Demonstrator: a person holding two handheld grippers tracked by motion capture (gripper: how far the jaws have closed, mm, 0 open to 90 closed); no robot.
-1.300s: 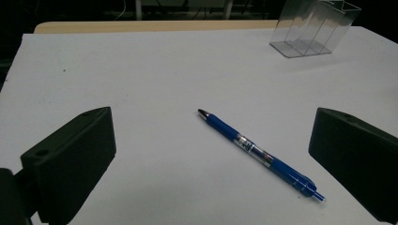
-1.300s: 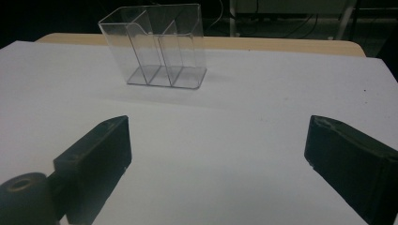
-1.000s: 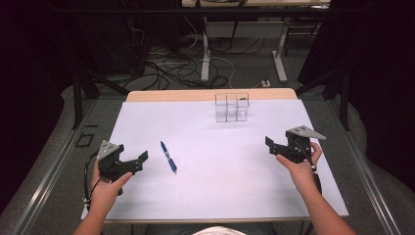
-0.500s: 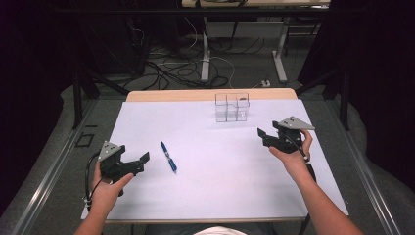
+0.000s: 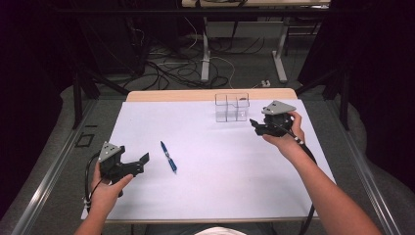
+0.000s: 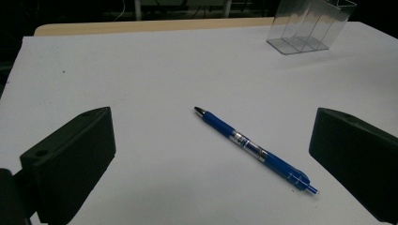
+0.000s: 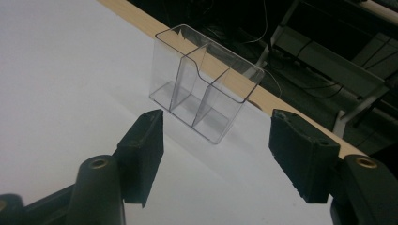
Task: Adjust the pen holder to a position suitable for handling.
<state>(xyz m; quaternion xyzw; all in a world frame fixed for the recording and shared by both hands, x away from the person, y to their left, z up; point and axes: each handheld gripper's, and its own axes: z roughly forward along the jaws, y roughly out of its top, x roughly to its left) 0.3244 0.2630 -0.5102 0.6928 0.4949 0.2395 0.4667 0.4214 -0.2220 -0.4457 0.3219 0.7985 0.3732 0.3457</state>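
Pen (image 5: 168, 156): laid on worktop (image 5: 210, 191), lower left of centre.
Left hand-held gripper (image 5: 142, 161): jaws apart, nothing held.
Right hand-held gripper (image 5: 255, 125): jaws apart, lately narrowed, nothing between, beside clear holder (image 5: 232, 107).

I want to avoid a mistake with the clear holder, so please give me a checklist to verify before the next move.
1. Right hand-held gripper open: ok, nothing between its jaws, which just closed partly.
2. Clear holder upright on the white sheet: ok.
3. Holder compartments free of objects: ok.
4. Right gripper lined up with the holder: ok; in the right gripper view it stands ahead between the jaws, not yet touched.
5. Blue pen lying flat, ahead of the open left hand-held gripper: ok, untouched.
6. Jaws wide enough for the holder: cannot tell.
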